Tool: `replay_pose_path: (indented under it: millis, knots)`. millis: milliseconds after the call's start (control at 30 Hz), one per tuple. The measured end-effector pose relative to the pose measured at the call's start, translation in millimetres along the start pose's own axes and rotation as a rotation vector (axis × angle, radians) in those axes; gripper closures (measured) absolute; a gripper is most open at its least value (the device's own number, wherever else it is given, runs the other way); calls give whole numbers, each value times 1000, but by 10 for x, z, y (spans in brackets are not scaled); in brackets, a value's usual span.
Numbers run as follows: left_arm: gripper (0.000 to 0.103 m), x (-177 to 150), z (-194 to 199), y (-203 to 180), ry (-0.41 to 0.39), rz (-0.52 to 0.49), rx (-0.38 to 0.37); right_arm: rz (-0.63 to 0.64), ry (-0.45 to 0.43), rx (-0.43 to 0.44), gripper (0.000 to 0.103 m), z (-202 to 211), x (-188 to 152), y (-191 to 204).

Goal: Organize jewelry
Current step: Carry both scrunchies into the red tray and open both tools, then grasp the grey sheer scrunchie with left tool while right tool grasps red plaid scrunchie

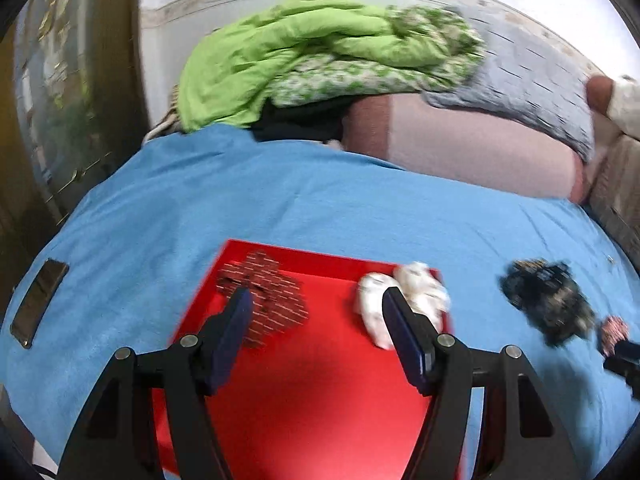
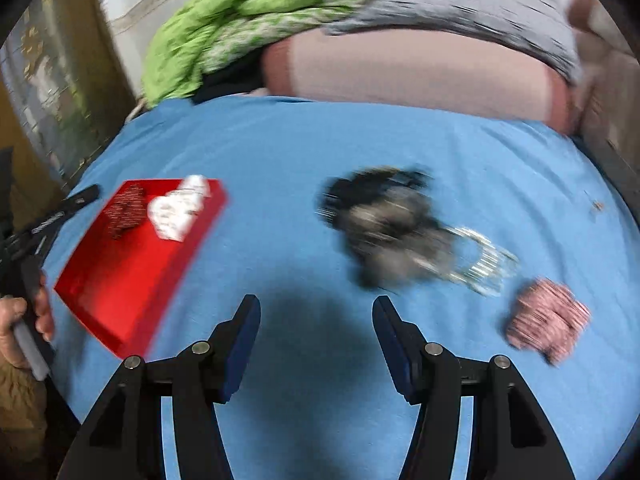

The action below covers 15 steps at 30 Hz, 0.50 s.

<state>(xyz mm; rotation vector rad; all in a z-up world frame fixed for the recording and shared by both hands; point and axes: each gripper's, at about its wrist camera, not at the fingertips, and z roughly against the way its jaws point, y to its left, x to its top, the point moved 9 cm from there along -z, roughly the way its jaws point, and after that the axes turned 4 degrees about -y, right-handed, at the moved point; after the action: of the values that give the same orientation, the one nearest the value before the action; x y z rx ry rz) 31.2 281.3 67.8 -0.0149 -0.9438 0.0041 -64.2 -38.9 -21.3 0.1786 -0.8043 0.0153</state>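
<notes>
A red tray [image 1: 304, 392] lies on the blue cloth and holds a dark red beaded piece [image 1: 268, 296] and a white beaded piece [image 1: 412, 296]. My left gripper [image 1: 316, 300] hovers open and empty over the tray. In the right wrist view the tray [image 2: 120, 280] is at the left. A black and grey jewelry heap [image 2: 388, 224], a silver bangle set [image 2: 480, 260] and a pink beaded piece [image 2: 548, 320] lie on the cloth. My right gripper [image 2: 316, 308] is open and empty, short of the heap. The heap [image 1: 548, 300] also shows in the left view.
A phone [image 1: 38, 300] lies on the cloth at the left. A green quilt [image 1: 320, 52] and grey and pink bedding [image 1: 480, 140] are piled behind the blue cloth [image 2: 320, 140]. A cabinet [image 1: 60, 80] stands at the far left.
</notes>
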Motion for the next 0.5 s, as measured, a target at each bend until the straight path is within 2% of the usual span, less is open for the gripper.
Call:
replay_pose_path:
  millis: [200,267,400,500]
  knots:
    - [37,-36,181,-788,49,-84,-116,-149,-31,-75,40,179,-105,-967]
    - [36,-72,150,-1107,92,-97,-174,-200,-55,-88,40,223,-108,-1217]
    - [36,-240,-45,-1748,228,-69,-303,-254,-85,-123,39,219,-89,-1560]
    - [36,-391,-227,-2161,307,-42,-361,-330,-82,-123,38,171,-107,-1805]
